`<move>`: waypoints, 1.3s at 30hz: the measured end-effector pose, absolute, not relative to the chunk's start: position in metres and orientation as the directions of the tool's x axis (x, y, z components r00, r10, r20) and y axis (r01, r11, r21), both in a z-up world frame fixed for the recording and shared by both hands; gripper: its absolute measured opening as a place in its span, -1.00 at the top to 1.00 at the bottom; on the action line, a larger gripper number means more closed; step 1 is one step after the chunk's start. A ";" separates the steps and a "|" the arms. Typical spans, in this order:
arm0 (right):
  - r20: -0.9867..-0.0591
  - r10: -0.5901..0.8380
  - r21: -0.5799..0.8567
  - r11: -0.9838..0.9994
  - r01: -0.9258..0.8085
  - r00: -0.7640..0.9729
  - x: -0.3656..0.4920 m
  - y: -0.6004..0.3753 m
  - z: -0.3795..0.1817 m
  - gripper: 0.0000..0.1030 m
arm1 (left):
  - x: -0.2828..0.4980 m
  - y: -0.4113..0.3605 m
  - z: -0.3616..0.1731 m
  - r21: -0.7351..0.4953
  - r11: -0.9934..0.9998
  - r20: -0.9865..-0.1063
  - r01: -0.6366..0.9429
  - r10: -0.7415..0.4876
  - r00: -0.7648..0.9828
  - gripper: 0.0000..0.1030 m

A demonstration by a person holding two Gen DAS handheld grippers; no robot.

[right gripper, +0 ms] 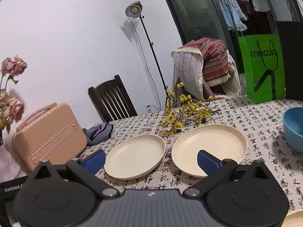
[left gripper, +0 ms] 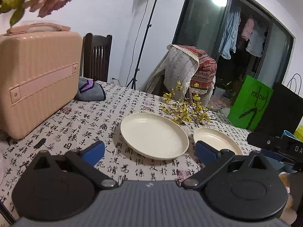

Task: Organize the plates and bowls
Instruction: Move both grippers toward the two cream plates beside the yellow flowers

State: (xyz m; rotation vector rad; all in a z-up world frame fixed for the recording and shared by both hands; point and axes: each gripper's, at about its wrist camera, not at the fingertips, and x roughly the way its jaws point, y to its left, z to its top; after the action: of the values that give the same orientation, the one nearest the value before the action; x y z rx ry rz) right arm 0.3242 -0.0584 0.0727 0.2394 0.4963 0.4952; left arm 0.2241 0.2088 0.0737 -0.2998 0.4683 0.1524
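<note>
Both the left gripper [left gripper: 149,149] and right gripper [right gripper: 151,158] hover spread wide, empty. Two cream plates [right gripper: 134,156] [right gripper: 210,148] lie side by side on the calligraphy tablecloth [right gripper: 255,117], a blue bowl [right gripper: 293,128] far right.

Left tool [left gripper: 149,150] and right tool [right gripper: 151,159] — both spread wide, empty.

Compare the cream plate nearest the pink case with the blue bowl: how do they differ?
The cream plate is shallow and wide; the blue bowl is deep with tall walls. The plate sits mid-table beside a second plate; the bowl stands apart at the right edge, partly out of frame. Both are upright and empty.
</note>
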 end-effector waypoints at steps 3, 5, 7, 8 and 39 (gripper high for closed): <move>-0.416 0.508 0.343 0.856 -0.387 0.754 0.339 -0.052 0.070 -1.00 | 0.238 0.214 0.071 -0.246 0.946 -0.470 -0.214 0.077 0.879 -1.00; -0.430 0.510 0.344 0.856 -0.386 0.745 0.348 -0.047 0.067 -1.00 | 0.247 0.218 0.069 -0.245 0.945 -0.477 -0.218 0.078 0.875 -1.00; -0.444 0.511 0.342 0.856 -0.387 0.736 0.356 -0.042 0.064 -1.00 | 0.258 0.223 0.068 -0.247 0.944 -0.484 -0.221 0.077 0.871 -1.00; -0.450 0.511 0.342 0.856 -0.388 0.732 0.360 -0.040 0.063 -1.00 | 0.262 0.225 0.067 -0.246 0.943 -0.488 -0.224 0.079 0.870 -1.00; -0.548 0.474 0.305 0.880 -0.364 0.689 0.500 0.017 0.025 -0.72 | 0.387 0.281 0.003 -0.268 0.904 -0.584 -0.333 0.123 0.802 -1.00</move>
State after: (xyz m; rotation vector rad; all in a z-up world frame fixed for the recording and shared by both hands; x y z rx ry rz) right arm 0.5001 0.0170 0.0249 0.1777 0.6607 0.4714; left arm 0.3870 0.2808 0.0034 -0.3725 0.5927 0.2504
